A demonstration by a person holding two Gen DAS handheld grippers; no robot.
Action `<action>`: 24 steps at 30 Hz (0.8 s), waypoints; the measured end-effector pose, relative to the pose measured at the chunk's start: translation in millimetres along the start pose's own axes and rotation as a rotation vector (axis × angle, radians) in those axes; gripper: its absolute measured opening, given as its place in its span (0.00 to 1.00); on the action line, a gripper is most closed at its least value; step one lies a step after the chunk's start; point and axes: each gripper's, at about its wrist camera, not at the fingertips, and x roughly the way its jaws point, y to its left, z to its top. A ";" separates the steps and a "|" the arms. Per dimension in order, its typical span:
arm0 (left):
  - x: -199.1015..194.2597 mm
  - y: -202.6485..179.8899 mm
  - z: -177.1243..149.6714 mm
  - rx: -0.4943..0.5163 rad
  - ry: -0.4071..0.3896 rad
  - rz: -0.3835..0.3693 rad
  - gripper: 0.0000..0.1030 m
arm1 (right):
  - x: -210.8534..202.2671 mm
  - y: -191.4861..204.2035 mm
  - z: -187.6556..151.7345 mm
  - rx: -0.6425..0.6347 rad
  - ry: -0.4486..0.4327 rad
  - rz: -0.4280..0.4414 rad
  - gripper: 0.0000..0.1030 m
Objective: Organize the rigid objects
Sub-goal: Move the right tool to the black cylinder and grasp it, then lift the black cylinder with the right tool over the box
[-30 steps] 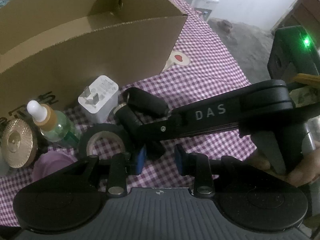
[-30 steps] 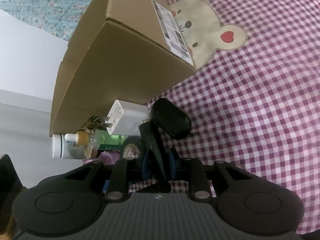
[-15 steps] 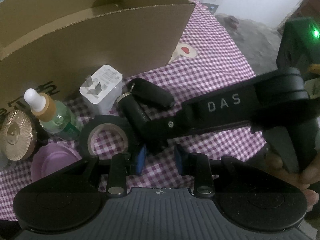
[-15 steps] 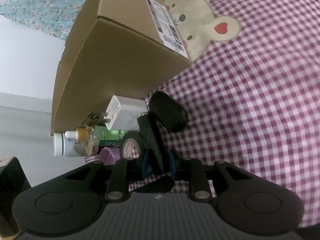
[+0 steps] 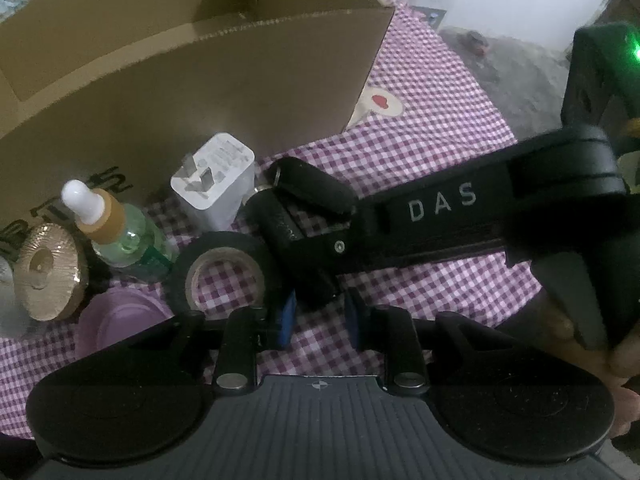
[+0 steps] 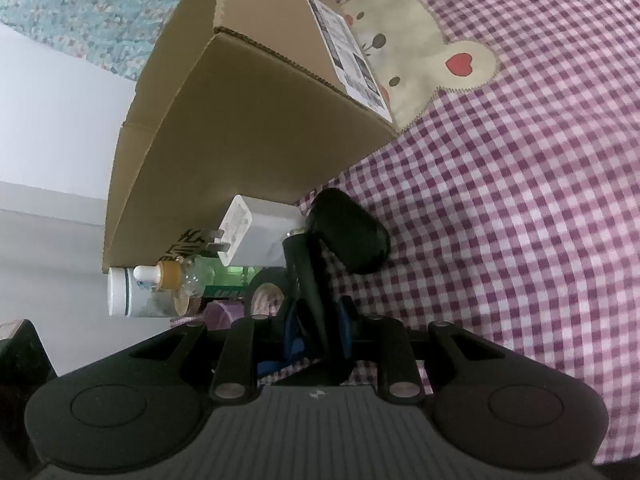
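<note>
Right gripper (image 6: 316, 332): my blue pads are clamped on a black cylinder (image 6: 308, 280); its far end points away from me toward the box.
Black cylinder, seen from my left side (image 5: 276, 224): it sits ahead of my left fingertips, with the right tool's black finger reaching in over it.
Left gripper (image 5: 320, 316): jaws closing, nothing pressed between the pads; the tip of the right tool lies just past them.
Black pouch (image 6: 348, 236): touching the cylinder's far end, to its right.
White charger (image 5: 214, 186): ahead of me, left of the cylinder, against the box.
Cardboard box (image 5: 192, 80): open top, beyond everything.
Tape roll (image 5: 224, 272): flat on the checked cloth (image 6: 520, 200), just ahead-left of my left pads.
Dropper bottle (image 5: 116, 228): left of the tape.
Gold disc (image 5: 48, 276): far left.
Purple lid (image 5: 120, 320): near left.
</note>
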 end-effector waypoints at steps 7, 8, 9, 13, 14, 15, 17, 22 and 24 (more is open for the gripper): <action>-23.4 -5.6 -6.2 0.026 -0.045 -0.024 0.15 | -18.5 -1.4 -14.1 0.033 -0.021 0.030 0.23; -23.9 -6.0 -7.5 0.025 -0.047 -0.028 0.15 | -21.9 -2.2 -16.2 0.036 -0.027 0.031 0.23; -22.8 -7.0 -8.0 0.023 -0.046 -0.029 0.15 | -24.4 -4.8 -18.9 0.038 -0.029 0.029 0.23; -14.8 -5.7 -11.9 0.008 -0.032 -0.042 0.15 | -24.1 -4.5 -25.8 0.035 -0.034 0.001 0.23; -12.7 -5.0 -13.2 0.002 -0.023 -0.048 0.15 | -22.0 -2.3 -27.3 0.028 -0.032 -0.014 0.23; -10.7 -4.4 -14.5 0.000 -0.016 -0.052 0.15 | -20.9 -2.1 -28.2 0.025 -0.028 -0.021 0.23; -9.9 -1.8 -16.6 -0.011 -0.010 -0.058 0.16 | -19.1 0.4 -27.9 0.013 -0.012 -0.042 0.23; -10.0 4.9 -14.3 -0.043 -0.010 -0.072 0.24 | -17.7 6.7 -21.4 -0.007 -0.006 -0.074 0.25; -7.9 6.7 -11.8 -0.048 0.000 -0.076 0.26 | -16.7 7.7 -15.5 -0.014 -0.008 -0.084 0.25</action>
